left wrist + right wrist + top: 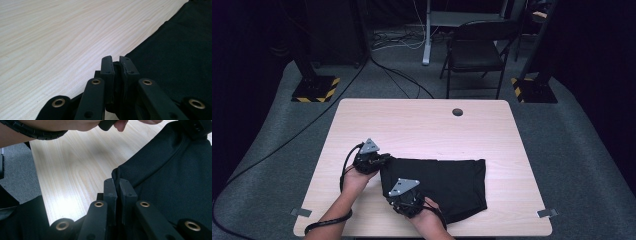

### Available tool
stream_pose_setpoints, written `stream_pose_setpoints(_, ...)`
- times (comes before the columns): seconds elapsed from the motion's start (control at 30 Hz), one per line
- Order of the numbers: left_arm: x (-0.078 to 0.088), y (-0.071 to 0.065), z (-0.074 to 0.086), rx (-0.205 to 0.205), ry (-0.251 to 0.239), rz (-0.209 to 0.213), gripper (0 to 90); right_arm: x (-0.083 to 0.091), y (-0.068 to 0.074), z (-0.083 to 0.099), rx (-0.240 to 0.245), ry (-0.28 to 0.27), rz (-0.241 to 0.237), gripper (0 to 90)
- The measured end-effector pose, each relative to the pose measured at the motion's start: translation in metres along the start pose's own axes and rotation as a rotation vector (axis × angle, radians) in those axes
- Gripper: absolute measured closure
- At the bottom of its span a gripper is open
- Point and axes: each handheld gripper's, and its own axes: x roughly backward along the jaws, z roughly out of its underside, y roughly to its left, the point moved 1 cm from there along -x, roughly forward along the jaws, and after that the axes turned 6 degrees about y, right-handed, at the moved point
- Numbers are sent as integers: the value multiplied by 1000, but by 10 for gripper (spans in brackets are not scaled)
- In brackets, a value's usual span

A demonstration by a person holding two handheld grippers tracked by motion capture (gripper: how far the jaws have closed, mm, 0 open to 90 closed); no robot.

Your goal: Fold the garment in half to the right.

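A black garment point(447, 182) lies spread on the light wooden table point(422, 122), toward its near side. My left gripper point(379, 161) is at the garment's far left corner, and in the left gripper view its jaws stand shut with black cloth point(117, 72) pinched between the pads. My right gripper point(404, 200) is at the near left edge. In the right gripper view its jaws are shut on a folded edge of the garment point(117, 178), lifted slightly off the table. The garment point(175, 170) stretches away to the right of both grippers.
A round grommet hole point(457, 112) sits near the table's far edge. Beyond the table stand a folding chair point(474, 52), a desk leg point(427, 35) and cables on the carpet. Metal brackets point(301, 212) mark the table's near corners. Bare wood lies left and beyond the garment.
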Motion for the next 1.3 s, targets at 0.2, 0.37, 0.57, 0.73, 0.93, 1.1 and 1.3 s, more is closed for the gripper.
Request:
stream_pose_setpoints(0.2,6,-1,-8,-15,-4,-2,819,5,0,-4,11,-2,-4,854)
stream_pose_setpoints(0.37,9,1,-11,-16,-2,-1,820,9,-1,-8,24,-8,-3,854)
stream_pose_setpoints(0.57,14,3,-16,-4,-7,10,820,13,0,-15,30,-11,-10,854)
stream_pose_setpoints(0.73,19,5,-22,-7,-11,7,823,17,-2,-20,37,-16,-14,854)
stream_pose_setpoints(0.93,29,4,-35,-27,-23,-4,825,25,-2,-31,52,-26,-10,855)
stream_pose_setpoints(1.1,36,3,-49,-46,-28,-16,826,33,-2,-40,66,-36,-11,855)
stream_pose_setpoints(1.3,39,3,-65,-67,-16,-33,827,43,-6,-53,85,-38,-7,856)
